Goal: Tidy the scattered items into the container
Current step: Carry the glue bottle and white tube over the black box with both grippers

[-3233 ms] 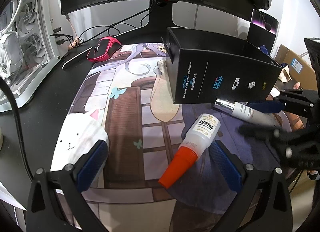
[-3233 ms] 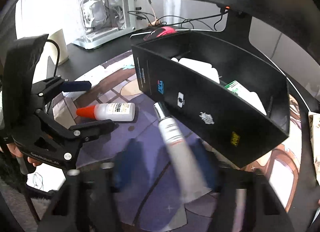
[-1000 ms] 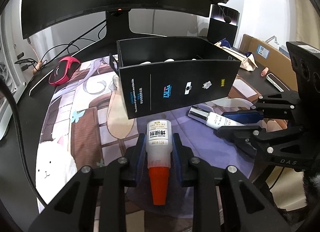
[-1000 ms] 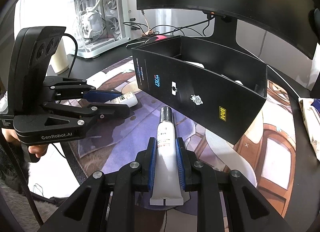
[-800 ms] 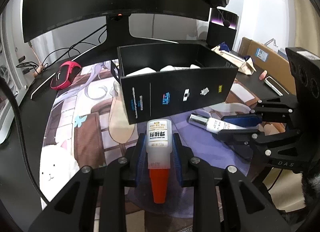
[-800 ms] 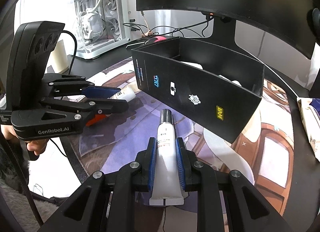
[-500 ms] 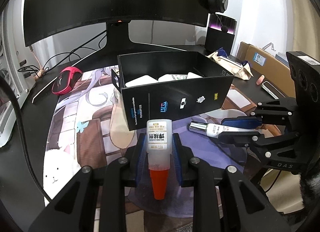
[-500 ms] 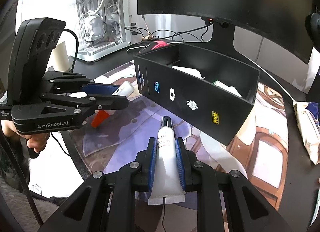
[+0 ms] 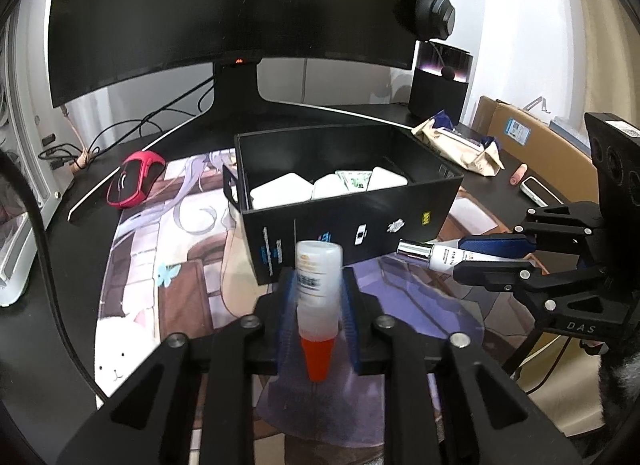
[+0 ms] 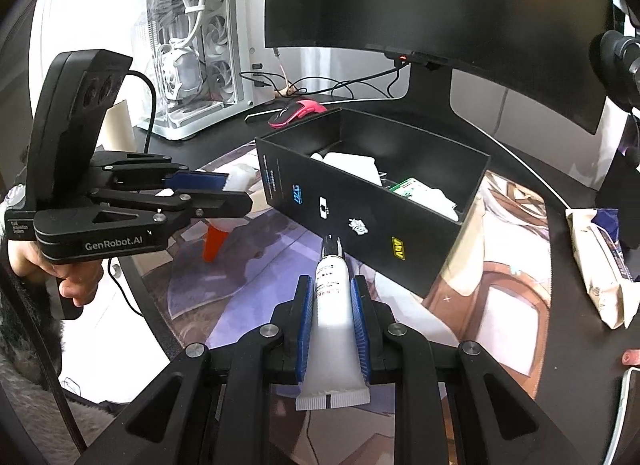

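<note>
My left gripper (image 9: 318,297) is shut on a white glue bottle (image 9: 318,285) with an orange cap, held above the desk mat in front of the black box (image 9: 360,225). It also shows in the right wrist view (image 10: 212,195), with the bottle (image 10: 224,225) tilted. My right gripper (image 10: 332,305) is shut on a white tube (image 10: 332,301) with a silver-black cap, held in front of the box (image 10: 360,221); in the left wrist view the right gripper (image 9: 492,253) holds the tube (image 9: 432,255) near the box's front right. The box holds several white items.
A red mouse (image 9: 134,179) lies left of the box. A curved monitor (image 9: 224,13) stands behind. A white PC case (image 10: 192,65) is at far left. A paper packet (image 9: 460,145) and cardboard box (image 9: 532,145) lie at right. An illustrated desk mat (image 9: 168,265) covers the desk.
Both grippers have risen with their items, so the box's inside shows more. The glue bottle has tipped more upright in the left gripper.
</note>
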A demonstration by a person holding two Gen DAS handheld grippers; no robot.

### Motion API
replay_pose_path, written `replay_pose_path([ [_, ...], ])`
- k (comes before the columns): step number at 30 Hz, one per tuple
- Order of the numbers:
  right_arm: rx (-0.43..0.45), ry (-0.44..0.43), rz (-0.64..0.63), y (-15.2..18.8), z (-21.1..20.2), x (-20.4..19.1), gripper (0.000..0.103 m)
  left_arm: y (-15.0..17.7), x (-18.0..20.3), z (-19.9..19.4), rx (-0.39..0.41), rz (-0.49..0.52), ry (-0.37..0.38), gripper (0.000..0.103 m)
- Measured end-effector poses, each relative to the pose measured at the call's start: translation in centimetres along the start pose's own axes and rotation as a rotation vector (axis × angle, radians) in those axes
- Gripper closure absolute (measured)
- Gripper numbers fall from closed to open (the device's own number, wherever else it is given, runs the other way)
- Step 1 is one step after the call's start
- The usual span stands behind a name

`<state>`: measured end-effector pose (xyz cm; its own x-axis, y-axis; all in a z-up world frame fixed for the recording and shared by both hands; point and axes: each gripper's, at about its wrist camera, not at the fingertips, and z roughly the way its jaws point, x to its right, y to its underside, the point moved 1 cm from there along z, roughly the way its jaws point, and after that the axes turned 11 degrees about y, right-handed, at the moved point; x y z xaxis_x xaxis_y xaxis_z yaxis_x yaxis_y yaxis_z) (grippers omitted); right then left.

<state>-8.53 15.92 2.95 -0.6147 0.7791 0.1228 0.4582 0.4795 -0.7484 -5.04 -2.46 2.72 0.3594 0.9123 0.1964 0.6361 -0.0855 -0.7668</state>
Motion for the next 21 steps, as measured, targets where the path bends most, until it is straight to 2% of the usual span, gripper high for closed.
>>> replay_pose_path([
  [3, 0.009, 0.004, 0.003, -0.1, -0.4, 0.2, 0.084, -0.3, 0.0, -0.3, 0.009, 0.006, 0.002, 0.09],
  [16, -0.008, -0.003, 0.01, 0.3, -0.2, 0.3, 0.084, 1.0, -1.0, 1.6, -0.051, -0.018, -0.04, 0.089],
  [17, -0.008, -0.003, 0.01, 0.3, -0.2, 0.3, 0.084, 1.0, -1.0, 1.7, -0.053, -0.017, -0.044, 0.087],
  [19, -0.009, -0.005, 0.011, 0.3, -0.1, 0.3, 0.084, 1.3, -1.2, 2.0, -0.063, -0.013, -0.066, 0.075],
  [21, -0.011, -0.006, 0.011, 0.3, 0.0, 0.3, 0.084, 1.6, -1.4, 2.4, -0.073, -0.007, -0.086, 0.067],
])
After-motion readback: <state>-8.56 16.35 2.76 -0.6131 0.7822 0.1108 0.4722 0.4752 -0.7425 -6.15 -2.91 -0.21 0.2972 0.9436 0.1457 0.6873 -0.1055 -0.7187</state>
